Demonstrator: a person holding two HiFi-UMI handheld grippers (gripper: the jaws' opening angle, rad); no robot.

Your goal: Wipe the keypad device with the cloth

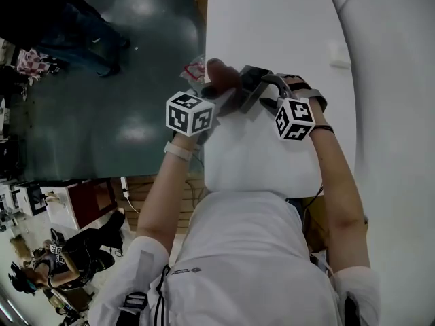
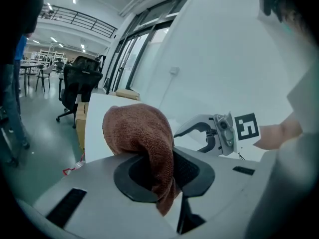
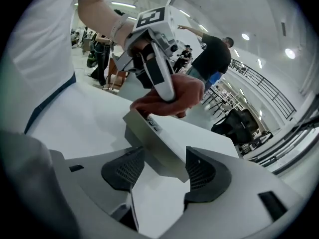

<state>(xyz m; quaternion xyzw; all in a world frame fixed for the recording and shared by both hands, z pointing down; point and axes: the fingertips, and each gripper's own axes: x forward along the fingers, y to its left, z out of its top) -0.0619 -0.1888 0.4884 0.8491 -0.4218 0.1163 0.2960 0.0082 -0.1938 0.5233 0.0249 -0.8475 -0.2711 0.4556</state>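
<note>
My left gripper (image 1: 221,94) is shut on a brown cloth (image 1: 219,72), which bulges out above its jaws (image 2: 137,128). In the right gripper view the cloth (image 3: 174,99) rests on the far end of the grey keypad device (image 3: 164,133), under the left gripper (image 3: 154,59). The device lies on the white table (image 1: 272,19). Its near end sits between the wide-apart jaws of my right gripper (image 3: 163,158), and the pads do not clearly press on it. In the head view the device (image 1: 250,79) lies between the two grippers, with the right gripper (image 1: 264,95) just right of it.
The table's left edge runs right beside the cloth, with dark floor beyond it. A red-and-white wrapper (image 1: 194,66) lies at that edge. A white wall (image 1: 394,80) borders the table on the right. An office chair (image 2: 79,78) and people stand farther off.
</note>
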